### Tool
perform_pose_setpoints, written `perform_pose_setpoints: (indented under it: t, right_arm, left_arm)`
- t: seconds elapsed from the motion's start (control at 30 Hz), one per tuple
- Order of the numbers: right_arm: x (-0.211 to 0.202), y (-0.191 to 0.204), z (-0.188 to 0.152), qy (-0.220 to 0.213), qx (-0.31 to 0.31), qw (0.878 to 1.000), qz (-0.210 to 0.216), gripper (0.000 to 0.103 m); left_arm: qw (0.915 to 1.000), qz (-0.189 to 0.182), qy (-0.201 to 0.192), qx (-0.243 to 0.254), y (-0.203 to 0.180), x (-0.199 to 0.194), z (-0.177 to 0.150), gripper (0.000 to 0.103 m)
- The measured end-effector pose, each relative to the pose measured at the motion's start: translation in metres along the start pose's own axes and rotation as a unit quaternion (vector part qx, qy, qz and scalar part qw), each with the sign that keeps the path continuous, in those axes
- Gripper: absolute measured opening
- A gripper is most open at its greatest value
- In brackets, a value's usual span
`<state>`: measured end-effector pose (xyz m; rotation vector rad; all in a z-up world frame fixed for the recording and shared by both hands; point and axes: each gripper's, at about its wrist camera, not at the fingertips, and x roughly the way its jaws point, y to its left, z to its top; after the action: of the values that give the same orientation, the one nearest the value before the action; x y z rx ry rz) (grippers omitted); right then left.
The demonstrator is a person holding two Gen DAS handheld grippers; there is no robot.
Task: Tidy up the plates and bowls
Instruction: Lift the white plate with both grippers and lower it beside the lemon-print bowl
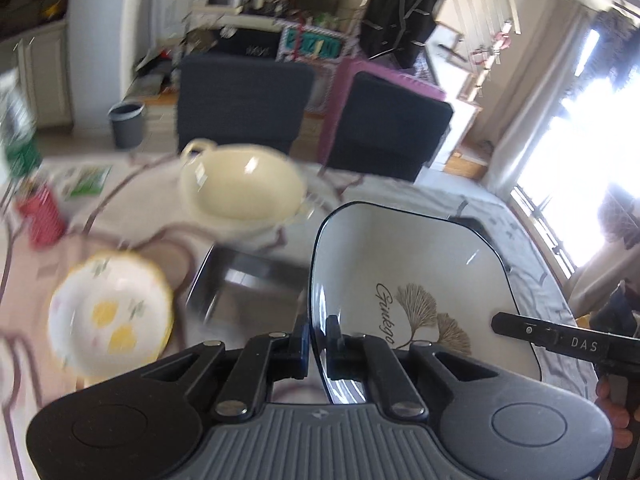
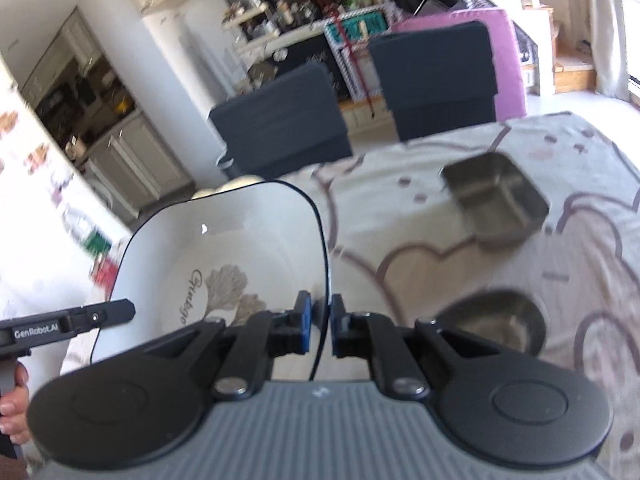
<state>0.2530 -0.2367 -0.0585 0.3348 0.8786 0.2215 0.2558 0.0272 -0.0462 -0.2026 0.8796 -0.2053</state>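
You have the white square ceramic plate with the black rim and ginkgo print (image 1: 420, 280) held between both claws, clear of the patterned tablecloth (image 1: 24, 264).

Left wrist view, left to right: white floral bowl with yellow spots and a yellow rim (image 1: 112, 316) at 9 o'clock from the left gripper (image 1: 316, 350), blurred. Cream ceramic bowl with loop handles (image 1: 240, 188) at 11 o'clock. Shiny rectangular steel tray (image 1: 248, 284) just past the fingers at 11, partly behind the plate. Left gripper is clamped on the plate's left rim, which runs up toward 12 between the pads. The plate body spreads to 1–2 o'clock. Right gripper's finger enters at 3 o'clock.

Right wrist view: the plate body lies at 10–11 o'clock from the right gripper (image 2: 319, 330), which pinches the right rim, edge running toward 12. Square steel container (image 2: 496, 204) at 1 o'clock, round steel bowl (image 2: 500, 320) at 3 o'clock, both on the cloth.

Key relation: the plate spans between your hands, each claw on an opposite edge. My guess is the steel tray under the plate's left side is the nearest landing spot, so it's closer to your left hand. Keep both sides level, or the rim may slip.
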Motion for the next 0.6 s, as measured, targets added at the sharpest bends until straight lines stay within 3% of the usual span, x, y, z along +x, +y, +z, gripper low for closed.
perform_pose_setpoints:
  t: [0.4, 0.6]
  right_arm:
    - [0.044, 0.042, -0.060, 0.123, -0.042, 0.991, -0.021, 0.013]
    - [0.067, 0.050, -0.078, 0.162, -0.046, 0.985, -0.037, 0.013]
  left_arm:
    - [0.9938, 0.027, 0.076, -0.077, 0.055, 0.010, -0.074, 0.007]
    - [0.9892, 0.033, 0.111, -0.090, 0.067, 0.026, -0.086, 0.008]
